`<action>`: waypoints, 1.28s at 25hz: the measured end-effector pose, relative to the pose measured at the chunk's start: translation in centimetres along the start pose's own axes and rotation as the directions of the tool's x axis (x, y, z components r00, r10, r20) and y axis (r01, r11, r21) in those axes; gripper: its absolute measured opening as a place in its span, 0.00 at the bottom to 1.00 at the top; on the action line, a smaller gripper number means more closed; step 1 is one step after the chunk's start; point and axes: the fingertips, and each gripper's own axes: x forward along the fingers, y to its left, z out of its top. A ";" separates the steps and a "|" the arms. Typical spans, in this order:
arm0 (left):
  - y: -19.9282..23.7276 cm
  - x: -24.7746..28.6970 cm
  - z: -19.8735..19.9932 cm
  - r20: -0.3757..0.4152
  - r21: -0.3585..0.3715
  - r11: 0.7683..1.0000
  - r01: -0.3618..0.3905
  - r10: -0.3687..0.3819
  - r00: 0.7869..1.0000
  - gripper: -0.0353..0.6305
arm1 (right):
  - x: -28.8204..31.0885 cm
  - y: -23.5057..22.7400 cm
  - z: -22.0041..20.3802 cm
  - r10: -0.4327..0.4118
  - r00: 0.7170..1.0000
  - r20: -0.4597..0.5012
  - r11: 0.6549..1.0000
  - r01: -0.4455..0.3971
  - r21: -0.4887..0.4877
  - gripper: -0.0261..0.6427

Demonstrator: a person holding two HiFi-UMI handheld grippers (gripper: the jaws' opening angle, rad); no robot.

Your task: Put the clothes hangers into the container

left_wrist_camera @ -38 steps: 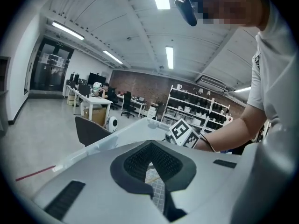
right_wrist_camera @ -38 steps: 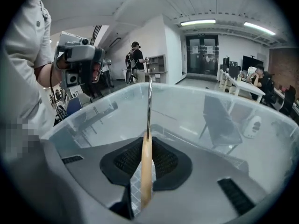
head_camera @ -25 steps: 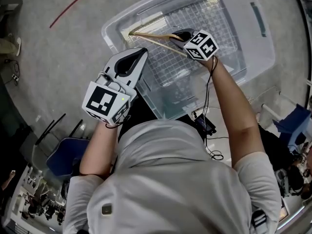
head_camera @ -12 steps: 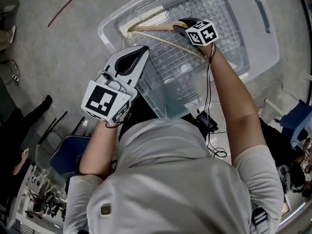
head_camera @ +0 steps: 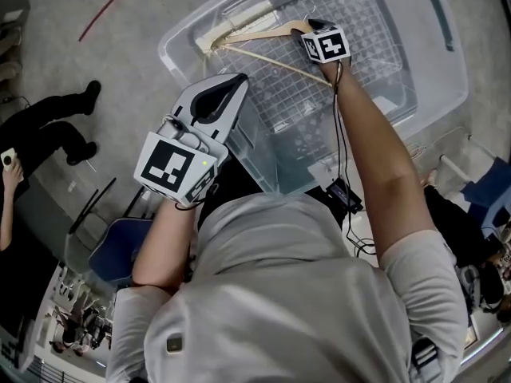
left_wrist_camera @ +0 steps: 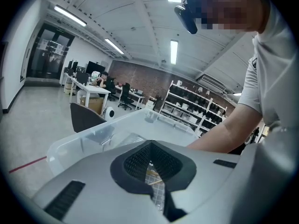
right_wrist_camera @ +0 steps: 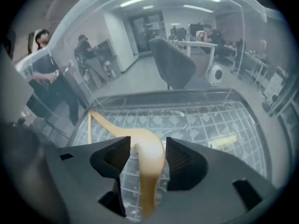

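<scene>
While our right gripper (head_camera: 310, 30) is down inside the clear plastic container (head_camera: 177, 48), its jaws are opening with the wooden hanger (head_camera: 257, 32) sitting right between them. From the right gripper view you can see the pads spread to either side of the hanger (right_wrist_camera: 149, 158). The wood is pretty much centred in the gap and no longer properly clamped, though it sits very close to the left-hand pad. So that right gripper (right_wrist_camera: 148, 143) is letting go, not grabbing.

The hanger itself is fully inside the container. Its far arm runs out toward the left corner and ends just beside the wall there. The straight bottom bar cuts diagonally across the gridded floor (right_wrist_camera: 210, 120) back toward our right arm. We honestly can't tell if the end between the jaws is already resting on the floor or a bit above it.

Our left gripper (head_camera: 230, 84) is outside the container, hanging over its near-left wall. In the left gripper view the jaws of the left gripper (left_wrist_camera: 150, 143) are pinched together at the tips with nothing in them. Through the little gap behind the tips you just see the grid floor, and beyond them the container rim (left_wrist_camera: 93, 135).

Other stuff from the head view: a thin cable (head_camera: 339, 134) runs along our right forearm. There's a red line (head_camera: 112, 10) on the grey floor, and a person in dark clothes (head_camera: 48, 126) is off to the left, well apart from the container.
</scene>
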 end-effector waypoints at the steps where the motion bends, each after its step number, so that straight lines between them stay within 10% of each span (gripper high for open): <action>1: 0.0 0.1 0.0 -0.001 0.000 1.000 0.000 0.000 1.000 0.08 | 0.3 -0.2 -0.5 -0.027 0.999 -0.021 0.999 0.027 -0.020 0.41; 17: -2.2 -1.5 0.5 0.031 0.040 0.999 -0.011 0.010 0.999 0.08 | -3.8 1.2 1.0 -0.042 0.999 0.009 0.998 0.042 -0.044 0.37; 32: -10.0 -5.0 2.4 0.121 0.129 0.992 -0.013 -0.002 0.993 0.08 | -21.5 9.6 6.4 0.070 0.945 0.319 0.987 -0.019 -0.161 0.13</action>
